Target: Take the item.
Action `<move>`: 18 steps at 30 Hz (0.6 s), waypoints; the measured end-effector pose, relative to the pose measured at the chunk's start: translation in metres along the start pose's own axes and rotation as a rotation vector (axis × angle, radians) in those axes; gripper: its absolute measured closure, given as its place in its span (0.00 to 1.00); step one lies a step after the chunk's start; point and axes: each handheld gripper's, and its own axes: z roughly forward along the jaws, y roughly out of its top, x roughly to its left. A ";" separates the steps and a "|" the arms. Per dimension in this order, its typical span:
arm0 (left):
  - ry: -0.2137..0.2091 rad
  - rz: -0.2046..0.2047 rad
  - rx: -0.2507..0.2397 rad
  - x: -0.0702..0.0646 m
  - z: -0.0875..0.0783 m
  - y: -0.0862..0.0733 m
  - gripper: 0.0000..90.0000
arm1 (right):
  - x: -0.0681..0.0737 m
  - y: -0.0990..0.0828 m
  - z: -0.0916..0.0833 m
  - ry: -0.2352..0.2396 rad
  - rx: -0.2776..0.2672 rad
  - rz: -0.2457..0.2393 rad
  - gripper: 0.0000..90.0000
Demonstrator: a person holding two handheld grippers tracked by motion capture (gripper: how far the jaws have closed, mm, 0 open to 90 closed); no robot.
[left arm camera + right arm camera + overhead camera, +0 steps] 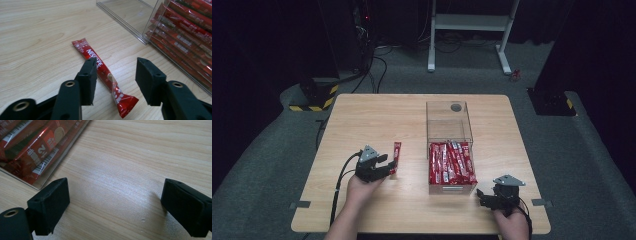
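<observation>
A single red stick sachet [105, 75] lies flat on the pale wooden worktop [362, 120], just left of a clear plastic box [449, 150], as a person works at the table with a gripper in each hand. The sachet is long and narrow, glossy red with white lettering along its length and a small picture of a cup near one end; both ends are crimped flat, and the near end flares slightly where the wrapper is sealed. In the left gripper view it runs diagonally away, its near end between the two black fingers [87, 80] of the left gripper [388, 169], which stand spread apart on either side of it without pressing on it. From the high view the sachet lies roughly lengthwise away from the person, apart from the box. The box's near compartment is packed with many more of the same red sachets [451, 164], laid side by side, while its far compartment stands clear with a dark round spot at the back. The right gripper [482, 196] rests low over the worktop just beside the box's near right corner, its fingers [50, 200] spread wide with bare wood between them and the barcoded ends of the boxed sachets showing at the upper left of the right gripper view.
</observation>
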 end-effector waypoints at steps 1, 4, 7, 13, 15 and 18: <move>0.005 0.004 0.000 -0.001 -0.001 0.000 0.52 | 0.000 0.000 0.000 0.000 0.000 0.000 0.09; 0.020 0.025 0.002 -0.003 -0.005 0.000 0.47 | 0.000 0.000 0.000 0.002 0.000 0.001 0.09; 0.019 0.026 -0.003 -0.002 -0.009 -0.001 0.44 | 0.001 0.000 0.000 0.007 0.001 -0.002 0.09; 0.012 0.000 -0.015 0.006 -0.020 -0.008 0.39 | 0.001 0.000 0.000 0.009 0.002 -0.001 0.09; 0.007 -0.014 -0.018 0.011 -0.024 -0.012 0.37 | 0.001 0.000 0.000 0.009 0.002 -0.001 0.09; 0.009 -0.019 -0.018 0.017 -0.033 -0.017 0.35 | 0.001 0.000 0.000 0.009 0.002 -0.001 0.09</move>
